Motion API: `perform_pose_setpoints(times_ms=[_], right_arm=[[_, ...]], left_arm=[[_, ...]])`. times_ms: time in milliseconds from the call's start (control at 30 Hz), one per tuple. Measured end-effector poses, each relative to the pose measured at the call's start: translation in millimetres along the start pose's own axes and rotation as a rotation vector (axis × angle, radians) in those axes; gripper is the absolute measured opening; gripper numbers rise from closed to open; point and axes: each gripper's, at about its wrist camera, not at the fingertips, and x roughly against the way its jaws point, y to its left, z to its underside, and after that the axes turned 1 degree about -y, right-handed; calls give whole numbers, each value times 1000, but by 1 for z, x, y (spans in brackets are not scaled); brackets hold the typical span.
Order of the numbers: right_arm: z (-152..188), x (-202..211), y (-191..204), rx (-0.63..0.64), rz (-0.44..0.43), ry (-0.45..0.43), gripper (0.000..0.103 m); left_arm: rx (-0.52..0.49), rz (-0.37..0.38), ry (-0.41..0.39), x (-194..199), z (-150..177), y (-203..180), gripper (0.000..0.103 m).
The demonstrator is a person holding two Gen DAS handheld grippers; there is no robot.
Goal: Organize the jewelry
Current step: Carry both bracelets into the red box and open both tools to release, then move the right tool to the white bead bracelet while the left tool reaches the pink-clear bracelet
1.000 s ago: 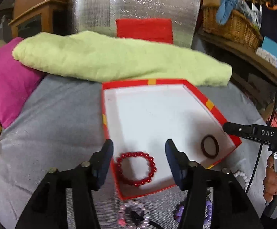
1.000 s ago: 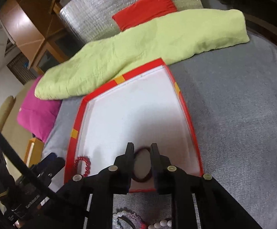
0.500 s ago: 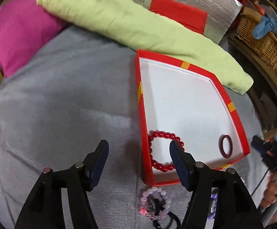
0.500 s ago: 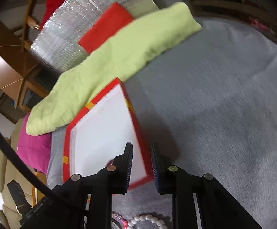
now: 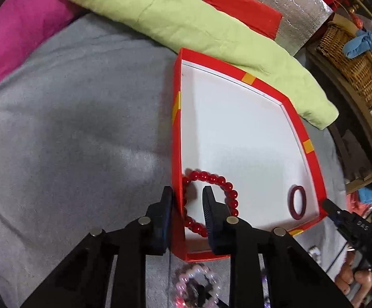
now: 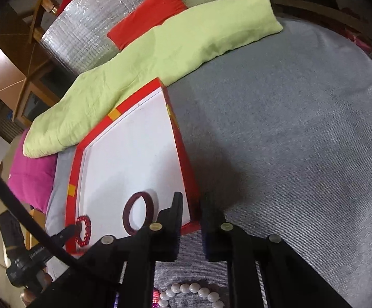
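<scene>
Two bracelets lie inside the red-rimmed tray [image 5: 310, 151] on the grey bed cover [image 5: 70, 128]: a red bead bracelet [image 5: 220, 179] at its left wall, a dark maroon bangle [image 5: 298, 202] near its right corner. Judged from this, sorting is partly done. A pink bead bracelet [image 5: 196, 286] and a white pearl strand [image 6: 193, 290] remain outside, just before the tray. The left tool [image 5: 187, 200] has just been closing, its jaws straddling the left wall; contact cannot be confirmed. The right tool [image 6: 192, 206] has been narrowing likewise across the right wall. A green cushion [image 5: 186, 23] crowds the far rim.
</scene>
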Motion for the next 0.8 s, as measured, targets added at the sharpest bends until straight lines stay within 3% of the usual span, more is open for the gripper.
perform_pose_setpoints(times_ms=[367,567,800], right_arm=[[-2,-2,4,5,-6,0,14],[-4,18,-2,10,3,-17,18],[5,40,-17,22,-20,13,18]], left_arm=[[-3,-12,2,0,-3,-1,24],[27,-32,-15,17,6,10,24],[-62,-88,-72,53,31,8,27]])
